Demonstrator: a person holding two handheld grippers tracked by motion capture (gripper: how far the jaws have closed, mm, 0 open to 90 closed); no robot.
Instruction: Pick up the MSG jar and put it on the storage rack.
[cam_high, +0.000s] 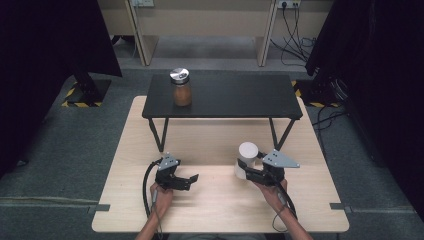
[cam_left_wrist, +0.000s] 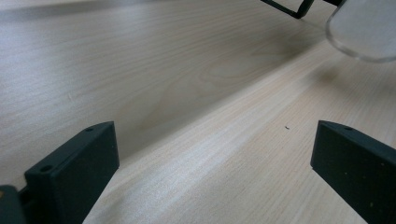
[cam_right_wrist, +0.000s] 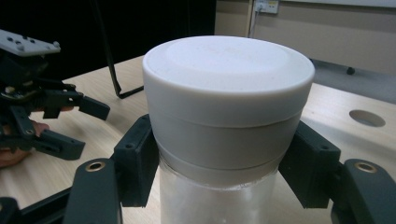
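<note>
Right gripper (cam_right_wrist: 224, 172) pinches the white-lidded jar (cam_right_wrist: 227, 121) at lower centre, grasp done, placement pending; left gripper (cam_high: 186, 182) spread, idle.

The table (cam_high: 220, 210) is pale wood, smooth, with fine grain lines. The jar (cam_right_wrist: 219, 200) in the right gripper (cam_right_wrist: 224, 172) looks like clear plastic with a matt white plastic lid (cam_right_wrist: 229, 79). At 11 o'clock, the brown jar (cam_high: 182, 93) has a shiny metal lid (cam_high: 179, 75).
</note>
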